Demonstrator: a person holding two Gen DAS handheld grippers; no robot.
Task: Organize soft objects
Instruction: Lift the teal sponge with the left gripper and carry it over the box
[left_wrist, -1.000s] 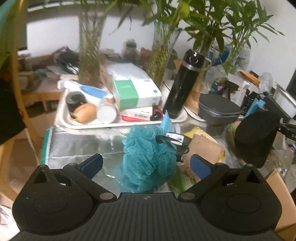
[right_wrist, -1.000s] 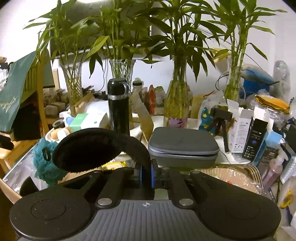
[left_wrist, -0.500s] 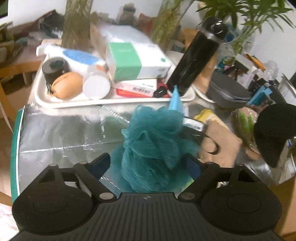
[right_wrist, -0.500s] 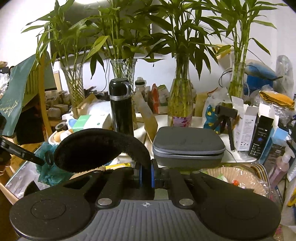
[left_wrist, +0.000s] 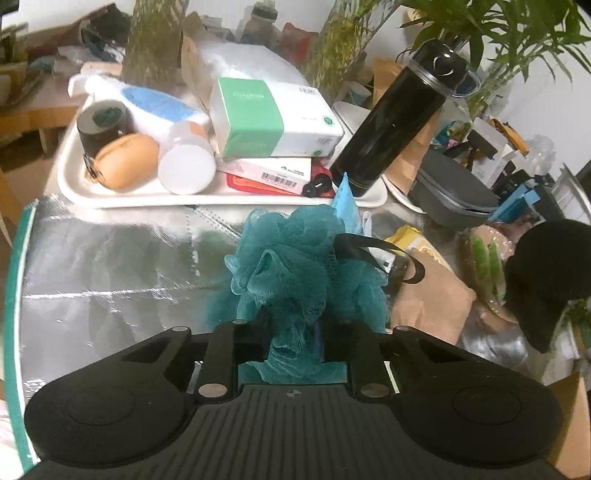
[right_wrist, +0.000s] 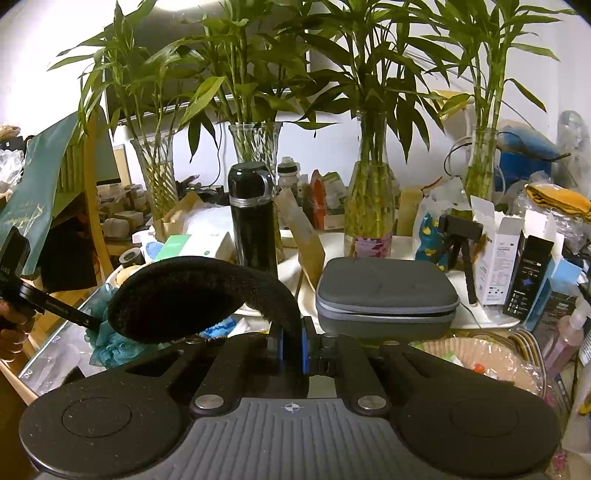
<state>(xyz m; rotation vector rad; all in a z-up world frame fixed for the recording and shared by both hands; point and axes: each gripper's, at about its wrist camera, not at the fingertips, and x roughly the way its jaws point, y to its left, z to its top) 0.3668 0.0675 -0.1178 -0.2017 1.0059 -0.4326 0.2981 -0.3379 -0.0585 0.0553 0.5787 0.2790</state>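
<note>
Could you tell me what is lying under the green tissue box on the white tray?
Under the tissue box on the tray lies a white barcoded box on something flat and red. Only their front edges show; the rest is covered.

The left gripper (left_wrist: 293, 341) has come forward and down over the silver-covered bench (left_wrist: 110, 273), so the teal mesh bath pouf (left_wrist: 295, 266) now fills the middle of the left wrist view. Its jaws, wide apart a second ago, have just been closing and now pinch the near end of the pouf between them. In the right wrist view, the left gripper's black body (right_wrist: 48, 302) has entered at 9 o'clock, reaching down to the pouf (right_wrist: 107, 343).
</note>
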